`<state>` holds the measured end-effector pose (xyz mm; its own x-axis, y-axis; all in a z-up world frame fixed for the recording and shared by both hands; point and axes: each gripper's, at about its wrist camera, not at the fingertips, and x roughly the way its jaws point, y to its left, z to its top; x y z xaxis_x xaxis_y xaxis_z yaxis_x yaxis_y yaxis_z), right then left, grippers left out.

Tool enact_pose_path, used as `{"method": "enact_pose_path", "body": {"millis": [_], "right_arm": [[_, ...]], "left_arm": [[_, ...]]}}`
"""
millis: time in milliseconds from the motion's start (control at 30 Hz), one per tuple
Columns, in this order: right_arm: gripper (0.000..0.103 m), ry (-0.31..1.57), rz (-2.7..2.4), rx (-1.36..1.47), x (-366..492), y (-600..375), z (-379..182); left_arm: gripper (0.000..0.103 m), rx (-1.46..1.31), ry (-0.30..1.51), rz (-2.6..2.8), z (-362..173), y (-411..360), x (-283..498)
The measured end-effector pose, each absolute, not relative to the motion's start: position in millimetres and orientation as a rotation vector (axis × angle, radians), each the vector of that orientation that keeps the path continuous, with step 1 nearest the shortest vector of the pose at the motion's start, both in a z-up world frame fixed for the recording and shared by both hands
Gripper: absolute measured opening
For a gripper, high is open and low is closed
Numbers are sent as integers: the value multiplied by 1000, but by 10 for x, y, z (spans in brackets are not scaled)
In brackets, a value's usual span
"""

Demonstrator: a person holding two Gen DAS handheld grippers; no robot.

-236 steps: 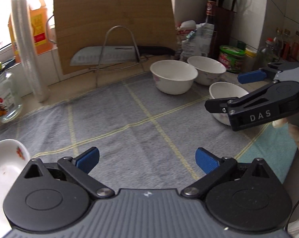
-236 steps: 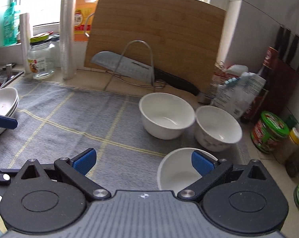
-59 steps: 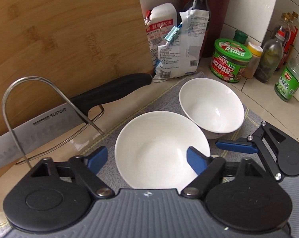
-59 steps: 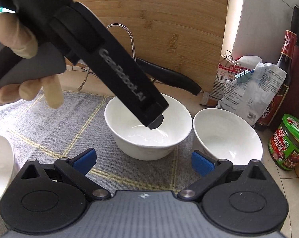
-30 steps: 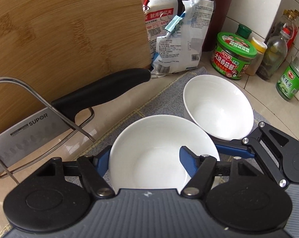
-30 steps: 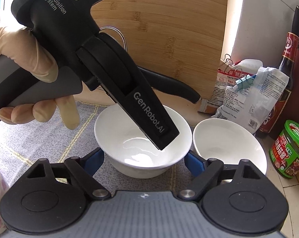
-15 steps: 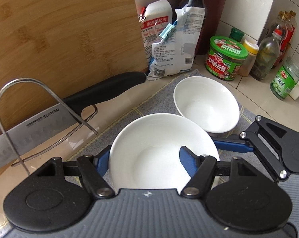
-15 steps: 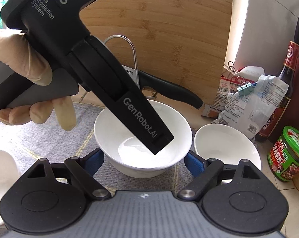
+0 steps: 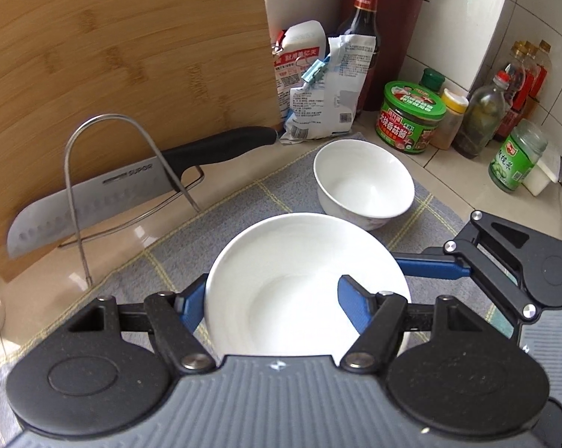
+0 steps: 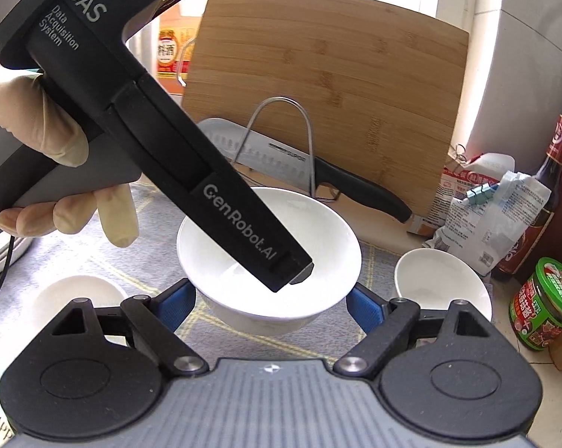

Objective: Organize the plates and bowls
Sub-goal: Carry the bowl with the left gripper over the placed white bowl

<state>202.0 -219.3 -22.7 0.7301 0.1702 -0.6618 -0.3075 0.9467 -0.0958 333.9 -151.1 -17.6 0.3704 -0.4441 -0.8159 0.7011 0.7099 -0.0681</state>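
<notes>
Back of the counter crowded: a bamboo cutting board (image 9: 124, 56) leans against the wall, a wire rack (image 9: 105, 186) in front of it carrying a cleaver (image 9: 94, 194) whose black handle points toward the right corner. In that corner, clipped food bags (image 9: 318, 89), a dark sauce bottle (image 9: 359, 37), a green-lidded jar (image 9: 411, 119) and a row of small condiment bottles (image 9: 497, 112) on bare tile. A grey checked cloth (image 9: 266, 201) covers the front of the counter. On the cloth near the right corner sits a second white bowl (image 9: 363, 183), upright, just beside the jar and bags. The held bowl (image 9: 303, 283) is white, upright, at the front middle over the cloth. The left gripper (image 9: 269, 302) is clamped on its near rim, one blue pad inside the wall, the other outside. The right gripper (image 10: 269, 306) straddles the same bowl from the other side, a blue pad at each flank; whether those pads press the wall or only stand beside it I cannot tell. From the right wrist view the left gripper's body, in a gloved hand (image 10: 38, 156), crosses above the bowl and hides part of its inside. A third bowl (image 10: 75, 298) sits on the cloth toward the left, with stacked plates (image 10: 1, 257) at the left edge.
</notes>
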Motion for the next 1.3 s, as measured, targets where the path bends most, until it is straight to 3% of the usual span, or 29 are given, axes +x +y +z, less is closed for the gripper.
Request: {"method": "enact_pose_path", "body": {"millis": [533,1300], "right_arm": [[91,703,427,-241,1660,-1795,-69],[91,786,604,-226,1491,-1524,-330]], "left_arm": [[71,236,944,-626,-14,-924,2848],[71,157,997,-527,-270,-463,2471]]}}
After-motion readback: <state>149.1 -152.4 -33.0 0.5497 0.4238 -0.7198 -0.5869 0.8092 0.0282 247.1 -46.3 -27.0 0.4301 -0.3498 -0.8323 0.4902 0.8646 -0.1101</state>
